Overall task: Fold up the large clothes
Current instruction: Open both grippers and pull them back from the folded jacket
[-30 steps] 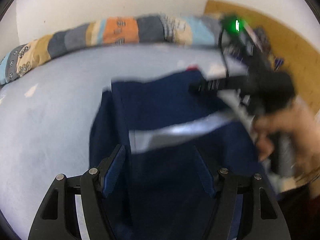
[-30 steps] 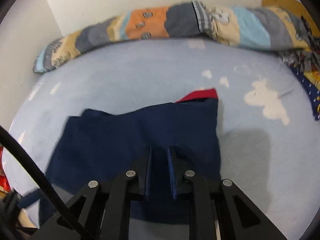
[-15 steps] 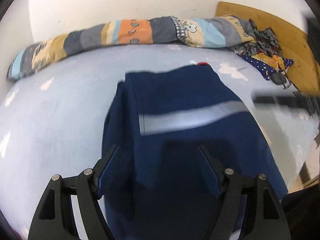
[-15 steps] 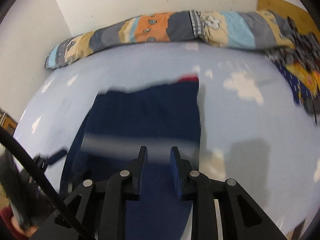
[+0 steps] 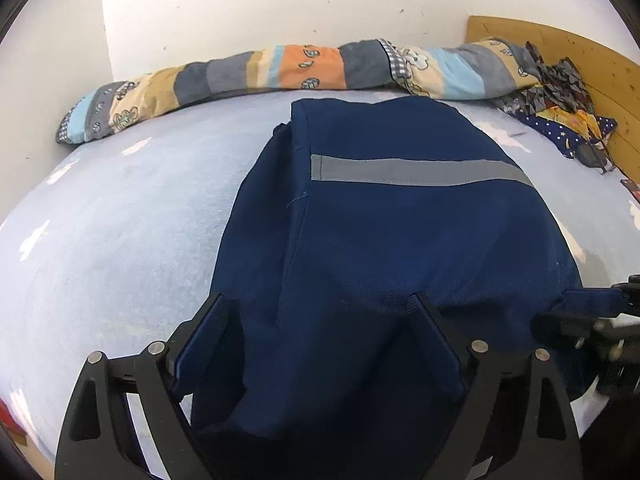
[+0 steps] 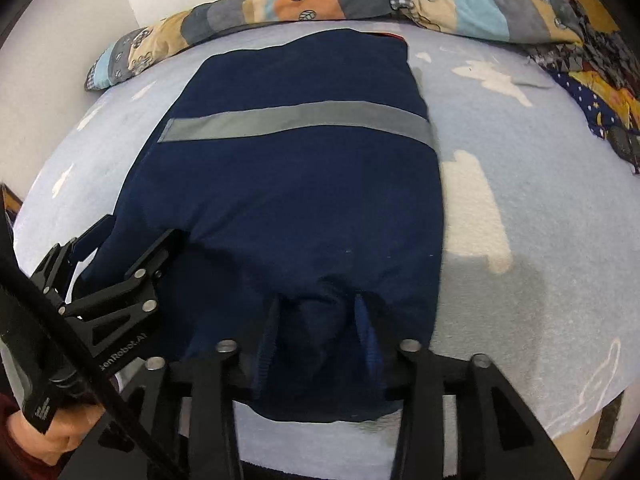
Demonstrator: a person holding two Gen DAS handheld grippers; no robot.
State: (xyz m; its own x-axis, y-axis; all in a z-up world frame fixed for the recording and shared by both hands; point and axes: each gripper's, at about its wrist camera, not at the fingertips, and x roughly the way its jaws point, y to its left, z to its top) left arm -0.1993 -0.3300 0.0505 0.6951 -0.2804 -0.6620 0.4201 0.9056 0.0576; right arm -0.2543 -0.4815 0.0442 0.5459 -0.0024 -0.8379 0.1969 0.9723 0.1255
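Pale blue bedding (image 6: 520,240) with white cloud shapes covers the bed under everything. Nearest the cameras, both grippers sit at the near hem of the navy garment (image 6: 300,200). The left gripper (image 5: 320,336) stands wide, its jaws having just been opening; cloth bulges between the fingers but the pads do not seem to press it. The right gripper (image 6: 316,320) is about half open and has also just been opening, with a bunched fold of hem lying loosely between its fingers. That reads as a release: the fold has been laid down and both tongs are letting go.

Beyond them the garment lies flat in a long rectangle on the middle of the bed, its grey stripe (image 6: 296,120) running straight across. A second ago the right gripper was pinched nearly shut and the stripe was not on show in its view; half a second ago the cloth was blurred, in motion. Now it is sharp and settled, and reaches further toward the patchwork quilt (image 5: 304,68) along the wall. Crumpled clothes (image 5: 560,112) lie far right by the wooden headboard (image 5: 580,52).
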